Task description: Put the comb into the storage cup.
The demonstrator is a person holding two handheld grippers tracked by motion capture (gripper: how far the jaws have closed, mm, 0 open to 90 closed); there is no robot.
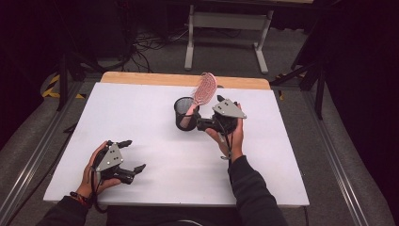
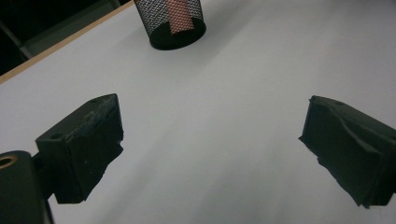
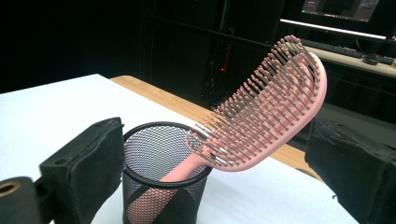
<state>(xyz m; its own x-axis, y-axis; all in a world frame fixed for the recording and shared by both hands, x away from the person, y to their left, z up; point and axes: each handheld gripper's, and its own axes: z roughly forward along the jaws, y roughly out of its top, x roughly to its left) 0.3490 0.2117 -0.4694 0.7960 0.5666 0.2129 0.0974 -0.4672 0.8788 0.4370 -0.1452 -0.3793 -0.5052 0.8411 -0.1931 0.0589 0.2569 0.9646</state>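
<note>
Right claw (image 1: 201, 123) is hanging w/ jaws spread wide, gripping nothing, just beside the black mesh cup (image 1: 186, 113) on its right side. In the right gripper view the jaws are standing either side of the cup (image 3: 164, 175), left jaw nearly against the mesh wall, right jaw well off to the side; can't tell if it's actually touching. Pink hairbrush (image 1: 203, 92) is sitting handle-down in the cup, leaning w/ its head tilting out over the rim, up and away from the person. In the right gripper view the brush head (image 3: 271, 107) is lying between the jaws and above them, bristles facing the camera, apart from both pads.

Left claw (image 1: 133, 155) is also gaping open, empty, low over the bare white desk (image 1: 155, 155) near the front left corner, well apart from cup and brush. In the left gripper view the cup (image 2: 172, 22) w/ the pink handle inside is showing far ahead, btw the jaws.
</note>
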